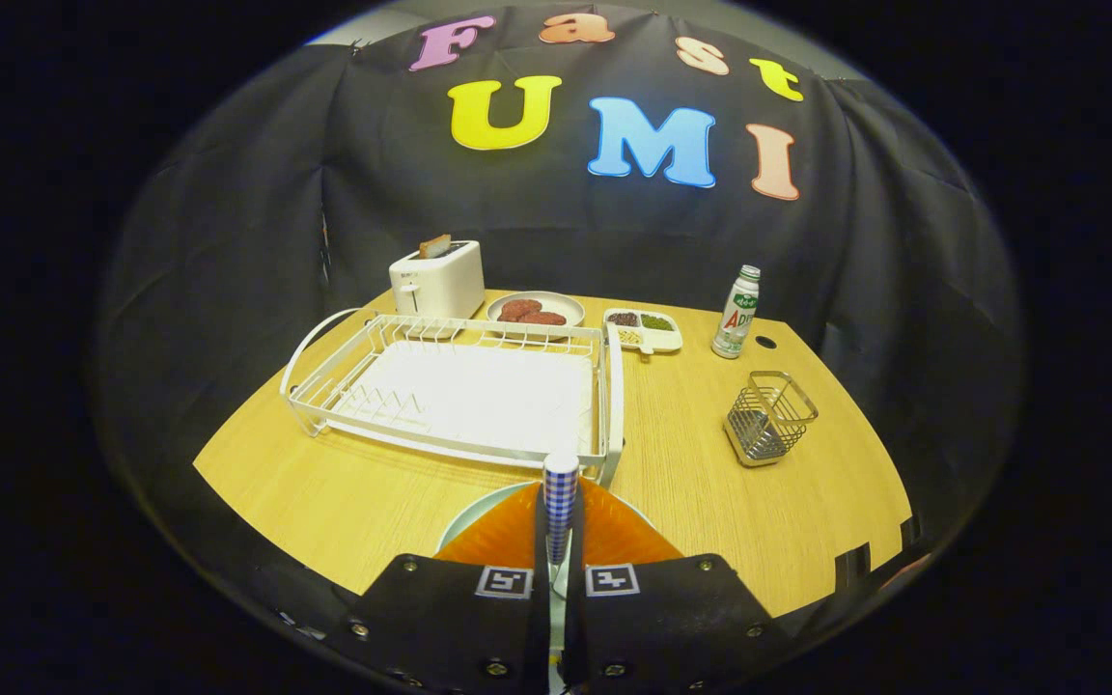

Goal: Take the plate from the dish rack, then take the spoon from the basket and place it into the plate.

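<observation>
My gripper (559, 521) is shut on a spoon (561, 483), whose blue-and-white checked handle stands up between the two fingers. Its bowl is hidden below them. Directly under the fingers, near the table's front edge, lies a pale plate (472, 519); only its left rim shows past them. Beyond the fingers stands the white wire dish rack (459, 386), with nothing in it. The wire basket (768, 420) stands to the right of the rack and looks bare inside.
Behind the rack are a white toaster (438, 278) with a slice of bread, a plate of brown patties (535, 309) and a divided snack dish (643, 330). A small bottle (737, 312) stands at the back right. The wooden table (691, 483) runs between rack and basket.
</observation>
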Demonstrator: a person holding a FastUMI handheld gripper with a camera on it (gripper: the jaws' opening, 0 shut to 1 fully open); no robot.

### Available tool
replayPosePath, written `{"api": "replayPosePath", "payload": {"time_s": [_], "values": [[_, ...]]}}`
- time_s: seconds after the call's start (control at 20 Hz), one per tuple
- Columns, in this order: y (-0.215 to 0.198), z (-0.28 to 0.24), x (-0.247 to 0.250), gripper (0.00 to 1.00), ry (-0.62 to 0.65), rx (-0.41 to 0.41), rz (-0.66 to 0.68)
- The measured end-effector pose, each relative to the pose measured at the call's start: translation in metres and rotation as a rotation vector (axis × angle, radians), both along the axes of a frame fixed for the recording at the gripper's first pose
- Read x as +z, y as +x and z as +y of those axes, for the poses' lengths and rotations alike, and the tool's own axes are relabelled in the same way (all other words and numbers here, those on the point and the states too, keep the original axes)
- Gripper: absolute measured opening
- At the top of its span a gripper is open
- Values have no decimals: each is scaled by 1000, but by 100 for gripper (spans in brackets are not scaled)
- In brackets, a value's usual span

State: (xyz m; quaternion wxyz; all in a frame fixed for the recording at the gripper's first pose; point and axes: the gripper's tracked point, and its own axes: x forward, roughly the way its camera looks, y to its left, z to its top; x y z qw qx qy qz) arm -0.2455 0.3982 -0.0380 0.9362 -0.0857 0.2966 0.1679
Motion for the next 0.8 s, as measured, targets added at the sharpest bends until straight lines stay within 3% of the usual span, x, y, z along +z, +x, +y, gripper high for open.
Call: {"api": "replayPosePath", "payload": {"time_s": [0.75, 0.8], "values": [[4, -5, -6, 15, 48, -22, 55], [6, -7, -6, 22, 48, -26, 52]]}}
